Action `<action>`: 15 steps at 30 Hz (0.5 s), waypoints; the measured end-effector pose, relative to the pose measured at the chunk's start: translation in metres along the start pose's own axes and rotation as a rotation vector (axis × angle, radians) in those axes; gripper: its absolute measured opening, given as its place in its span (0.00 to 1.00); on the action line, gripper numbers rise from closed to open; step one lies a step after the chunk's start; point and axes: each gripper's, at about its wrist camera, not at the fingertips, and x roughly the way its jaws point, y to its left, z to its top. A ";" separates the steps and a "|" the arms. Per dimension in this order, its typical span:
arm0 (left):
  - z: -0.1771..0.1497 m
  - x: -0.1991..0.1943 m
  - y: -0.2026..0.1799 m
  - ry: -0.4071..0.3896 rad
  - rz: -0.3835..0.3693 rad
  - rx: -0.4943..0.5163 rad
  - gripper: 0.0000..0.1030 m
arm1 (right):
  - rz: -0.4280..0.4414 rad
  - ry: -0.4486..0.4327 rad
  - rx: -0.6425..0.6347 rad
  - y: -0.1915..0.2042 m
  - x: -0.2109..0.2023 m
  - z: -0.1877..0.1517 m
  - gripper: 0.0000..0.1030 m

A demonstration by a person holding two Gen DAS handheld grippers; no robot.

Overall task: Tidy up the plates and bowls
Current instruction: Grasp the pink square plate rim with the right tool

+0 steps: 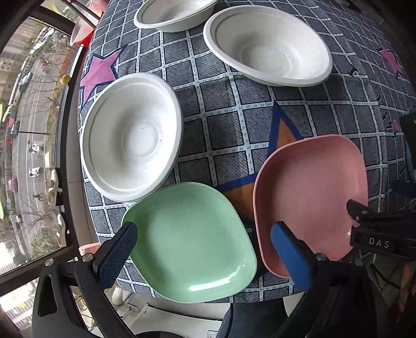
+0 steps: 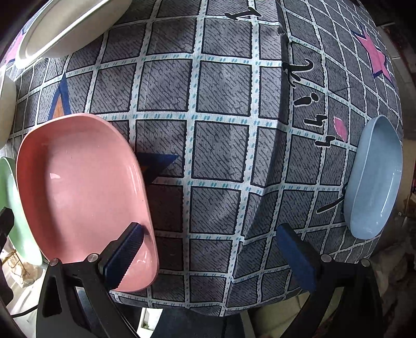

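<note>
In the left wrist view a green plate (image 1: 192, 241) lies at the table's near edge, between the fingers of my open, empty left gripper (image 1: 205, 249). A pink plate (image 1: 312, 192) lies to its right. Three white paper bowls stand beyond: one at left (image 1: 130, 135), one at the back right (image 1: 267, 44), one at the top (image 1: 174, 13). In the right wrist view my right gripper (image 2: 210, 252) is open and empty above the tablecloth; its left finger (image 2: 124, 254) overlaps the pink plate (image 2: 78, 192). A blue plate (image 2: 374, 176) lies at the far right edge.
The table wears a grey checked cloth (image 2: 218, 130) with pink and orange stars. A window (image 1: 28, 130) with a street view is on the left. The right gripper's black body (image 1: 382, 234) shows over the pink plate in the left wrist view.
</note>
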 end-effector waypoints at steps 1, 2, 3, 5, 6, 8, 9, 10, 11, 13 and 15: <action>0.001 0.001 -0.004 0.000 -0.003 0.009 1.00 | 0.003 0.000 0.005 -0.002 0.003 0.000 0.99; 0.001 0.003 -0.008 0.002 -0.006 0.018 1.00 | -0.008 -0.004 0.009 -0.007 0.004 -0.001 0.99; 0.003 0.004 -0.013 0.002 -0.008 0.029 1.00 | -0.022 -0.011 0.012 -0.010 0.005 -0.003 0.99; 0.003 0.005 -0.020 -0.003 -0.020 0.048 1.00 | -0.060 -0.021 0.022 -0.025 0.001 -0.005 0.99; 0.004 0.005 -0.023 -0.005 -0.024 0.055 1.00 | -0.070 -0.021 0.030 -0.032 0.003 -0.008 0.99; 0.006 0.007 -0.031 -0.009 -0.036 0.067 1.00 | -0.083 -0.018 0.057 -0.048 0.008 -0.012 0.99; 0.008 0.008 -0.033 -0.011 -0.044 0.071 1.00 | -0.087 -0.017 0.075 -0.057 0.010 -0.016 0.99; 0.010 0.010 -0.036 -0.009 -0.047 0.072 1.00 | -0.089 -0.016 0.091 -0.064 0.013 -0.019 0.99; 0.011 0.011 -0.039 -0.008 -0.054 0.072 1.00 | -0.083 -0.013 0.106 -0.072 0.016 -0.023 0.99; 0.015 0.015 -0.043 -0.005 -0.074 0.063 1.00 | -0.054 -0.013 0.126 -0.083 0.023 -0.031 0.99; 0.018 0.020 -0.049 0.006 -0.082 0.050 1.00 | -0.023 -0.015 0.122 -0.096 0.028 -0.035 0.99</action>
